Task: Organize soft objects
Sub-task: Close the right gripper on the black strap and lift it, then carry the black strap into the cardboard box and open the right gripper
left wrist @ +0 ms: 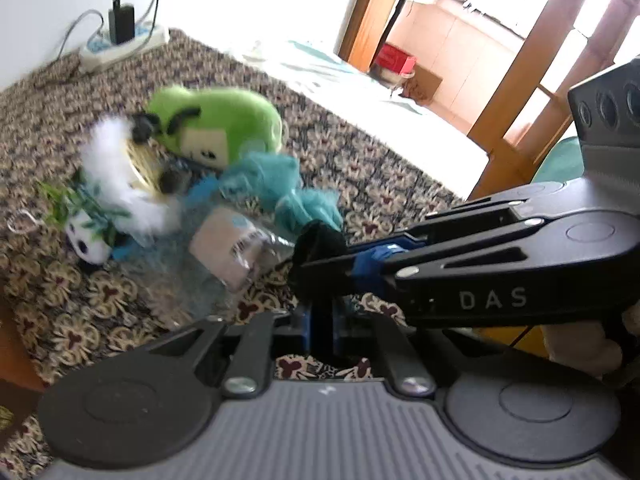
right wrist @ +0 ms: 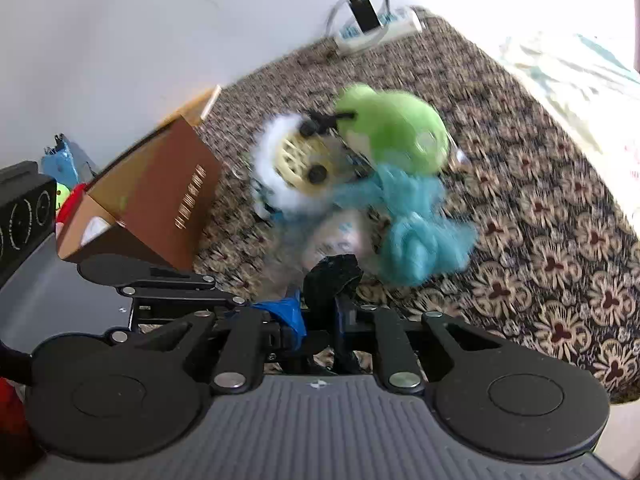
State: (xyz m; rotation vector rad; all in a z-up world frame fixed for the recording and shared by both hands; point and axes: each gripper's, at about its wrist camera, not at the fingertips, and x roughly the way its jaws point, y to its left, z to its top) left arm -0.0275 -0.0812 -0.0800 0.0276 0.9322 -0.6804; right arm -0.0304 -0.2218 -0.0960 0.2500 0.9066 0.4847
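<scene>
Both the left gripper and right gripper are closed together on a small black soft item, held over the patterned cloth; limp and light, it is best pinched at its bunched folds.

Motion blur smears the toy pile before me; I cannot tell what the black cloth hides.
</scene>
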